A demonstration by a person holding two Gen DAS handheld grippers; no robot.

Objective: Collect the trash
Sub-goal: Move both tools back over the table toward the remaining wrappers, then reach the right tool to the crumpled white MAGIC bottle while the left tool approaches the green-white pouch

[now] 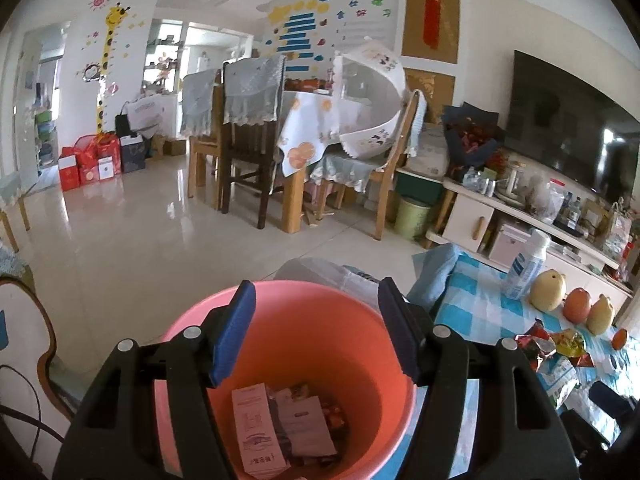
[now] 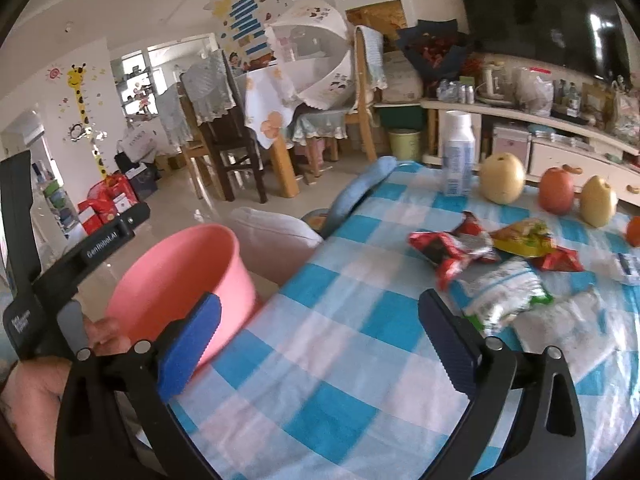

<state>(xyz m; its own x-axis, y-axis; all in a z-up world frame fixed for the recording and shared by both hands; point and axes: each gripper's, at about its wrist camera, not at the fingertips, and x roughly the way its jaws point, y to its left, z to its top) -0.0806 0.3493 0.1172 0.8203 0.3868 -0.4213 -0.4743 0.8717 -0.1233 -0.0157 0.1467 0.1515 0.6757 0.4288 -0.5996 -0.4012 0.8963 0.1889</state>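
Holding my left gripper [image 1: 316, 328] spread over the pink bin [image 1: 288, 364], paper scraps inside; right gripper [image 2: 320, 336] spread above the checked tablecloth [image 2: 320, 412]. Wrappers [image 2: 496, 264] lie ahead: I'd pinch crumpled edges low, one apiece.

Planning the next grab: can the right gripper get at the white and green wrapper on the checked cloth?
Probably yes. The right gripper is open, and the white and green wrapper lies just beyond its right finger, nothing between them.
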